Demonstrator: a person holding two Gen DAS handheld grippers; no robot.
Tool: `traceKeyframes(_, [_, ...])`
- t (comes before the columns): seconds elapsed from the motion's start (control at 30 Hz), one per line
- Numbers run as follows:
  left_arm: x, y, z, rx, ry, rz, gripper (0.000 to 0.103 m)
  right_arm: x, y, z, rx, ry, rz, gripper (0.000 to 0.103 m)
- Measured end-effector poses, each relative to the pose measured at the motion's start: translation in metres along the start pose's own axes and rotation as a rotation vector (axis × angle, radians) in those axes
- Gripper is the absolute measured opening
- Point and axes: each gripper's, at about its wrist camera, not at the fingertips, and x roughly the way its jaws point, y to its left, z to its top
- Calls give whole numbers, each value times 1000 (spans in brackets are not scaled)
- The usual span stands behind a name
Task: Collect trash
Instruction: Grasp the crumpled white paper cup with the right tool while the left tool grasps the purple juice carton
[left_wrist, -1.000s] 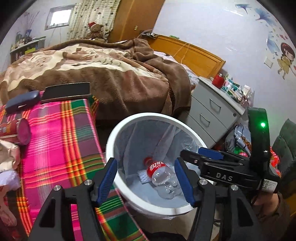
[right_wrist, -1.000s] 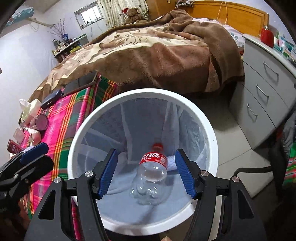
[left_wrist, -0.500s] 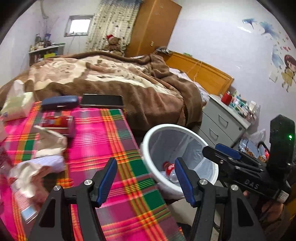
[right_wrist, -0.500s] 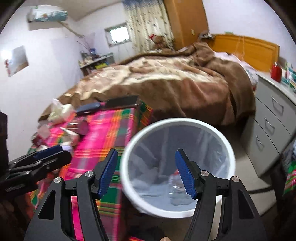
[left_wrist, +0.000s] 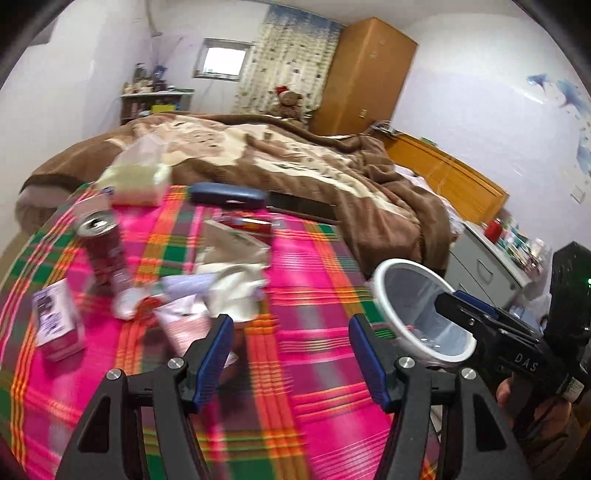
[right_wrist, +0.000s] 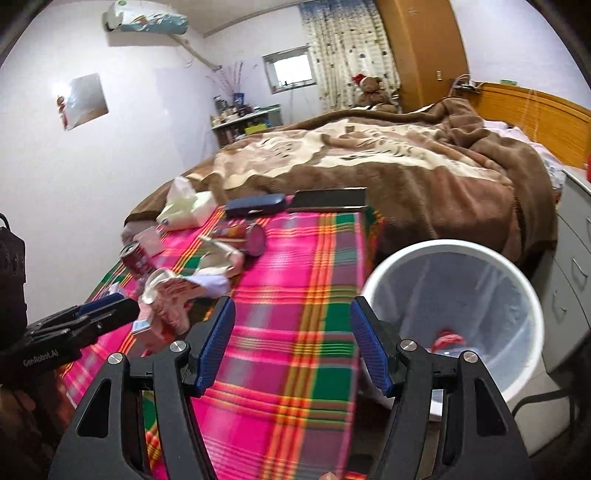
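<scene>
Both grippers tip downward over the plaid tablecloth. The left gripper has its blue fingers apart, nothing between them. The right gripper is the same: fingers spread, empty, with only cloth beneath. Just beyond the left gripper, on the cloth, lies a heap of crumpled paper trash, a red drink can standing beside it. Past the heap sits a dark blue case. Off the cloth's right edge stands the white trash bin, a red-labelled bottle lying inside. Behind the cloth is a bed under a brown blanket.
</scene>
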Motion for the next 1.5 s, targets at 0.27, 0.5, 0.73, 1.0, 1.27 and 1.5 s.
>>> traceKeyframes(0.27, [-20, 58, -13, -50, -20, 108, 64, 19, 48, -12, -93, 25, 28, 65])
traceKeyframes(0.5, [-28, 99, -20, -95, -21, 158, 70, 41, 84, -17, -99, 93, 116, 65])
traceKeyframes(0.73, [-34, 123, -28, -65, -30, 249, 74, 58, 113, -20, -123, 114, 126, 65])
traceKeyframes(1.0, [-39, 146, -27, -61, -62, 222, 87, 80, 130, -17, -95, 142, 100, 65])
traceKeyframes(1.27, [-32, 179, -17, -111, -46, 237, 87, 94, 128, -14, -12, 159, 81, 65])
traceKeyframes(1.5, [-12, 193, -7, -121, -10, 238, 87, 98, 126, -10, 10, 142, 55, 50])
